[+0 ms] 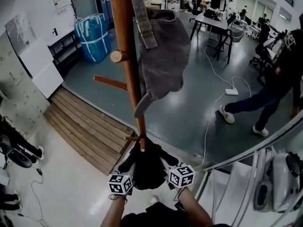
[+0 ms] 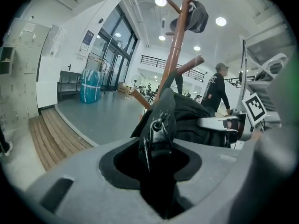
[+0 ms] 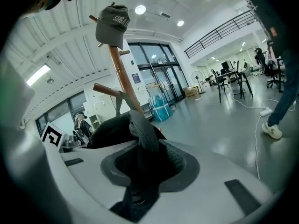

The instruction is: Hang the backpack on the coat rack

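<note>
A black backpack (image 1: 147, 167) hangs low in front of me, its top against the wooden coat rack pole (image 1: 127, 56) beside a short low peg (image 1: 132, 137). My left gripper (image 1: 129, 174) holds its left side and my right gripper (image 1: 173, 171) its right. In the left gripper view the gripper (image 2: 156, 143) is shut on a black strap with a metal buckle (image 2: 156, 125). In the right gripper view the gripper (image 3: 140, 157) is shut on a ribbed black strap (image 3: 142, 132). A grey cap (image 1: 161, 56) hangs from an upper peg, and a longer peg (image 1: 110, 82) sticks out left.
Wooden decking (image 1: 90, 131) lies to the left of the rack. A person (image 1: 265, 98) walks at the right, near a white cable and power strip (image 1: 232, 91). A blue wrapped bundle (image 1: 94, 37) stands at the back left, and white equipment (image 1: 279, 183) at the lower right.
</note>
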### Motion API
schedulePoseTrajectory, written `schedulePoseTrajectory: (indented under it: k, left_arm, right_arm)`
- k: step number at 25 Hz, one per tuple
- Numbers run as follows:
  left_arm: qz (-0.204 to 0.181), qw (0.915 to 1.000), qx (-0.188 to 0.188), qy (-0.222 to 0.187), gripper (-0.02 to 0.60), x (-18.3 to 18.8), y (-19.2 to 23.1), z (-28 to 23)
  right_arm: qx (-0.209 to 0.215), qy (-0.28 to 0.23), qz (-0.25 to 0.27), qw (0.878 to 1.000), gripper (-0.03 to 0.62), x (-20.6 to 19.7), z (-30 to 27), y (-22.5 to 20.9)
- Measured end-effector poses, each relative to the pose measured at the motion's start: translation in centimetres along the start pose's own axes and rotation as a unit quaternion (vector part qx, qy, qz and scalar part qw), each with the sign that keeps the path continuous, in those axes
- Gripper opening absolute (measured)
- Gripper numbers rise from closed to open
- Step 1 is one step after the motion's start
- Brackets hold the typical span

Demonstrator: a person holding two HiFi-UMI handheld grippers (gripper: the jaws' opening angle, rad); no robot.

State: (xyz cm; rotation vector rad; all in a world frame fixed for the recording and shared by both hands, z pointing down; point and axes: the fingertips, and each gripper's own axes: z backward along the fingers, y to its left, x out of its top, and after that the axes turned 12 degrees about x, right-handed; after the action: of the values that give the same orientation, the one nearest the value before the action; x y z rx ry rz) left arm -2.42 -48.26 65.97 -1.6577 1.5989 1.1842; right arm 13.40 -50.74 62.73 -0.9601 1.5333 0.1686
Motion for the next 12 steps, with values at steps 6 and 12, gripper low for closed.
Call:
schedulePoseTrajectory:
  k: [6, 12]
  left_arm:
    - [-0.005, 1.0, 0.004, 0.002, 0.147, 0.0, 0.4, -0.8]
    - [-0.012, 0.9999, 0.01, -0.006, 0.158, 0.1, 0.9, -1.2]
  right_arm:
    - [-0.02, 0.011, -0.001, 1.0, 0.103, -0.1, -0.5, -0.7]
    - [-0.03, 0.007, 0.005, 1.0, 0.103, -0.1, -0.7, -1.0]
